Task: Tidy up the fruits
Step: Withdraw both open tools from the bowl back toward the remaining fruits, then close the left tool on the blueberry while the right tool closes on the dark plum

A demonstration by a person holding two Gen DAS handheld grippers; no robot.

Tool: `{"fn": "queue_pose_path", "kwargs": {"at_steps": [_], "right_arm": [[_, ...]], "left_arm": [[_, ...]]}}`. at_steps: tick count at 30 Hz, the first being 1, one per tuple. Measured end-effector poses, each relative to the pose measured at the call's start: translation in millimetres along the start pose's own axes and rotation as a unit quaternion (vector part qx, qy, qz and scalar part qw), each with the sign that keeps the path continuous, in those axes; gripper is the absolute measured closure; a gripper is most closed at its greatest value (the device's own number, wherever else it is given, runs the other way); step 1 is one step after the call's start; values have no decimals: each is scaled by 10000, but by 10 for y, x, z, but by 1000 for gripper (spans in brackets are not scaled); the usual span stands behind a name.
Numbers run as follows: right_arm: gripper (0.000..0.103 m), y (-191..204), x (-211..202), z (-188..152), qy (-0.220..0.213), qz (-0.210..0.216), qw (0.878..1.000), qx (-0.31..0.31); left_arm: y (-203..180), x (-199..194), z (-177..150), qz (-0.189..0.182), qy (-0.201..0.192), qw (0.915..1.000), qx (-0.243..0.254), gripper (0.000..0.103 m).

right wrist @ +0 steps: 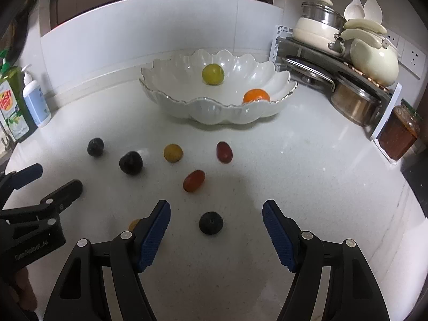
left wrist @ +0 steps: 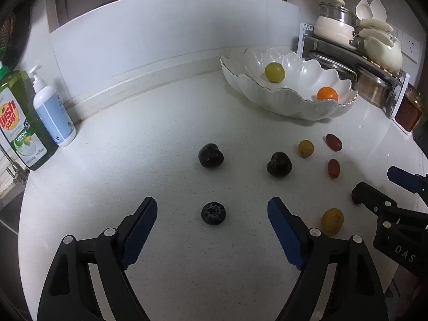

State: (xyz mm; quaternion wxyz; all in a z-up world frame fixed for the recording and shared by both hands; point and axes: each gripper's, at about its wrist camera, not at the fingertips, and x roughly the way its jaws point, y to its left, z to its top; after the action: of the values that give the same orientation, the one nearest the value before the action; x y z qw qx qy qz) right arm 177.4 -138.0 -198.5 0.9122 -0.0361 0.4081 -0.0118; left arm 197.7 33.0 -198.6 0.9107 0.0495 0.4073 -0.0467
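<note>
Your left gripper [left wrist: 212, 215] and right gripper [right wrist: 216, 215] were both spread wide, each framing a dark round berry [left wrist: 213, 213] [right wrist: 211, 222] on the white speckled counter [left wrist: 133, 139]. Pick-up step, seemingly. Next: pinch gently, then carry to the far scalloped white bowl [right wrist: 214, 109].

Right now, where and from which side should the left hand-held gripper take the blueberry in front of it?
Grip the blueberry across its round middle, coming straight down and forward. It sits crown-up, centred between the open fingers of the left hand-held gripper, with bare countertop on both sides. Close gently, I think; it may roll.
</note>
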Motion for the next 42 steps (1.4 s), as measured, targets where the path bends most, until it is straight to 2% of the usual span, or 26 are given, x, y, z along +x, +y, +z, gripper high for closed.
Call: {"fn": "queue_pose_path", "kwargs": {"at_steps": [4,9,13,16,24,28,32,37,39,42], "right_arm": [[31,-5,48,-40,54,9,10000,49],[33,-12,108,-57,91,14,9999,75],[46,5,159,-64,147,72,9999,46],[52,19,198,-72,189,110,9998,38],[57,17,233,-80,225,137,9996,80],[63,18,256,-94,273,165,9994,98],[67,11,264,-99,279,159,9994,122],[67,0,273,-98,268,144,9994,163],[71,2,275,-100,264,158,9994,165],[79,8,273,-100,245,179,9994,140]], "left_arm": [[-21,55,-3,-38,40,10000,23,20],[-25,131,-7,-73,143,9998,84,27],[-21,166,-15,-57,178,9998,87,27],[-14,188,-22,-64,201,9997,85,29],[-13,266,-52,-105,311,9994,108,40],[-17,292,-71,-109,352,9993,117,44],[-27,287,-75,-52,302,9994,161,45],[-25,289,-66,-92,272,9994,184,56],[-29,287,-59,-114,266,9994,204,63],[-33,289,-55,-100,250,9994,223,65]]}}
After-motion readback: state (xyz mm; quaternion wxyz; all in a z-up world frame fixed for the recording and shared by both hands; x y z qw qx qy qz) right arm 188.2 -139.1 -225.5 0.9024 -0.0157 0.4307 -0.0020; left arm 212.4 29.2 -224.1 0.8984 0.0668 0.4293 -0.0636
